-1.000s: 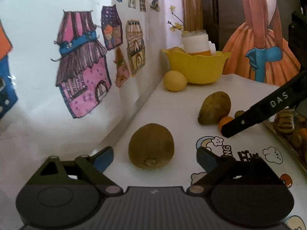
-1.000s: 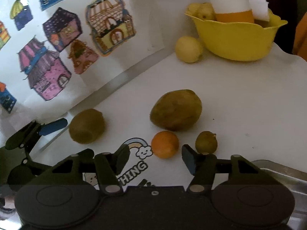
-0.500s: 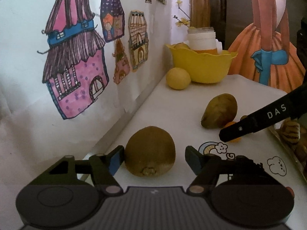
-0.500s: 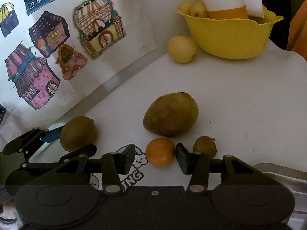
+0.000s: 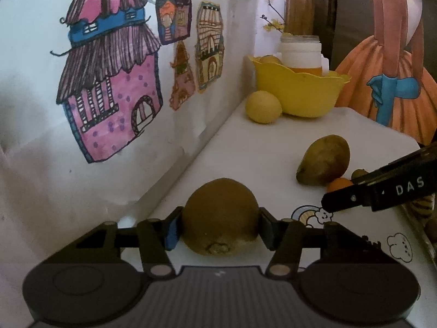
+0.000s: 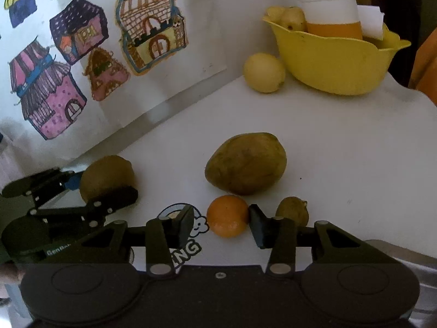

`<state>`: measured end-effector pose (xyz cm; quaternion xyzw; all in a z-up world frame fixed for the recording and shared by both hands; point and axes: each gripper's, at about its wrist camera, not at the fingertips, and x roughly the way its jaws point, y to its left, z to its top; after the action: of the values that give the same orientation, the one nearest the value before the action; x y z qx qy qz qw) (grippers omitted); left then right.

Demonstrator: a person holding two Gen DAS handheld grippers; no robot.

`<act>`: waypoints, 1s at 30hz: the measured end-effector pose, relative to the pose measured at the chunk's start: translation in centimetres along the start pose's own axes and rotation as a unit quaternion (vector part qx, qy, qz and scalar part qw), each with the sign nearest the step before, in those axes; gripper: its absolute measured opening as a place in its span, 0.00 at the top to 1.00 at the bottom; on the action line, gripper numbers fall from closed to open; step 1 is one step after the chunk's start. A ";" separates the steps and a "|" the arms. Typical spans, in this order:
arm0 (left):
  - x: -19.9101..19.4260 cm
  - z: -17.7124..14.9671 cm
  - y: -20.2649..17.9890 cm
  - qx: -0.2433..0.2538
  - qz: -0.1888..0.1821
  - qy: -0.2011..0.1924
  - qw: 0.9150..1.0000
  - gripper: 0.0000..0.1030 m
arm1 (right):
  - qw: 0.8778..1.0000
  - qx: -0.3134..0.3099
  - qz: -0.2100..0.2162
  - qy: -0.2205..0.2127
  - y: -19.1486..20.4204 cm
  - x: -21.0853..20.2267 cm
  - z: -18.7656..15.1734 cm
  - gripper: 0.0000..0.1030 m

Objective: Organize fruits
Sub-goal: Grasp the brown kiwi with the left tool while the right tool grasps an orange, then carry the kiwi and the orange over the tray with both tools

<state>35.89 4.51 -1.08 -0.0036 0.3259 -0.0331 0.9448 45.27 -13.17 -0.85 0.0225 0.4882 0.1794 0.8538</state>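
Observation:
A brown kiwi (image 5: 220, 218) lies on the white table (image 5: 259, 147) between the fingers of my left gripper (image 5: 218, 228). Its jaws are closing and both pads touch the kiwi's sides. In the right wrist view a small orange (image 6: 228, 216) sits between the fingers of my right gripper (image 6: 221, 218), whose jaws are also closing. The right pad touches the orange; the left finger stands a little off it. A large greenish-brown fruit (image 6: 245, 164) lies just behind the orange, and a small brown fruit (image 6: 292, 213) lies to the orange's right.
A yellow bowl (image 6: 336, 63) holding a white jar and some fruit stands at the far end, a lemon (image 6: 263, 72) beside it. A wall with house drawings (image 5: 114, 90) runs along the left. A metal tray's rim (image 6: 396, 248) shows at the lower right.
My left gripper moved forward around the kiwi and its jaws closed onto it. The right jaws narrowed around the orange.

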 end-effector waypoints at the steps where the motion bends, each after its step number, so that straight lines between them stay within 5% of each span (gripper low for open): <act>1: 0.0 0.0 0.0 0.000 0.001 0.000 1.000 0.41 | 1.000 -0.001 -0.001 -0.001 0.0 0.0 0.0 0.58; 5: -0.1 -0.1 -0.2 0.004 0.006 0.000 1.000 0.42 | 1.000 0.005 0.001 -0.002 -0.3 -0.1 0.0 0.66; 14: -0.9 -0.5 -0.4 -0.004 -0.009 0.005 1.000 0.43 | 1.000 0.010 0.017 0.007 0.1 -0.5 -0.1 0.67; 30: -5.0 -3.5 -2.3 -0.014 -0.082 0.008 0.997 0.43 | 0.999 0.012 0.029 -0.018 1.1 -6.8 -2.2 0.67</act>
<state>29.68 2.57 -0.66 -0.0430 0.3329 -0.1059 0.9360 39.93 -14.68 3.85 0.0499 0.4742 0.1980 0.8564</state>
